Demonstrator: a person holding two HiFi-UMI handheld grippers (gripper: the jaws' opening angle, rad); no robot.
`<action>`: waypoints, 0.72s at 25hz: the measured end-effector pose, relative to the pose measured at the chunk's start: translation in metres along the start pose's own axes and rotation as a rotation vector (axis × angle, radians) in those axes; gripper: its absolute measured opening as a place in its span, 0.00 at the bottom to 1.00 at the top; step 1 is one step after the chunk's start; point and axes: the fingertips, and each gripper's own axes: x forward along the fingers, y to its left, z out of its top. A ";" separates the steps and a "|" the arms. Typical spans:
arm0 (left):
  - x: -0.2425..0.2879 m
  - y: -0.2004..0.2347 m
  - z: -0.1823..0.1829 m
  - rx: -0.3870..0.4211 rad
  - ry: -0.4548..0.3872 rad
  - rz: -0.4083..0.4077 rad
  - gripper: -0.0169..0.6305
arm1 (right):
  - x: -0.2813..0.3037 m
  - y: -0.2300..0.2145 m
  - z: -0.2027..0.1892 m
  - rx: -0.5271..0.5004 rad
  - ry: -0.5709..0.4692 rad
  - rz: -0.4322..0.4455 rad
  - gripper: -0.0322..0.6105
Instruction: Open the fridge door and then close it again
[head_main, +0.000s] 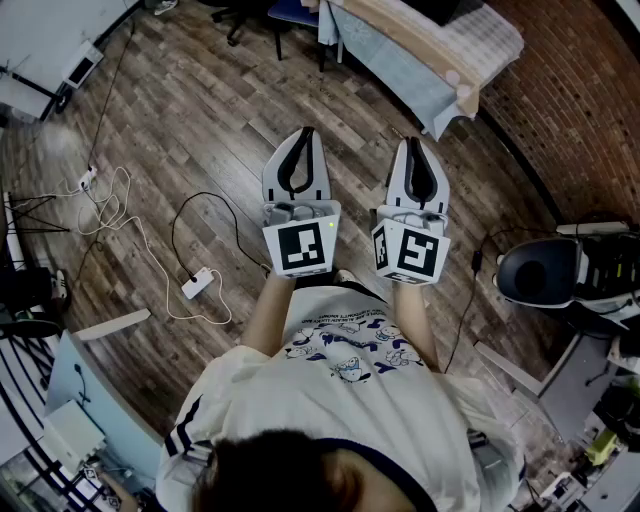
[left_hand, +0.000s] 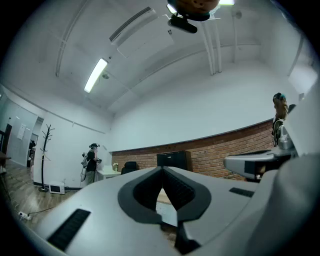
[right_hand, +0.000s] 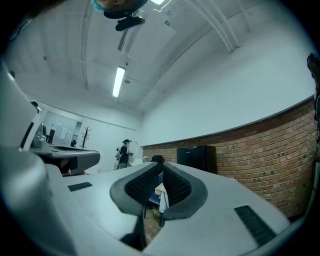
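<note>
A black fridge stands far off against the brick wall, its door closed; the right gripper view shows the same fridge. I hold both grippers side by side at waist height, pointing level into the room. The left gripper is shut with nothing in it, its tips meeting in its own view. The right gripper is shut too and empty, the tips touching. Neither gripper is near the fridge.
White cables and a power strip lie on the wood floor to my left. A cloth-covered table stands ahead by the brick wall. A dark round object sits at my right. A person stands far away.
</note>
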 end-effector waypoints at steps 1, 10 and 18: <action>0.001 0.001 0.000 -0.007 0.002 0.000 0.06 | 0.001 0.001 0.000 -0.001 0.001 -0.002 0.13; 0.012 0.012 -0.005 -0.002 0.004 0.002 0.06 | 0.014 0.006 -0.005 -0.014 0.010 -0.010 0.13; 0.037 0.031 -0.013 -0.020 0.009 -0.010 0.06 | 0.044 0.018 -0.010 0.006 0.013 0.004 0.13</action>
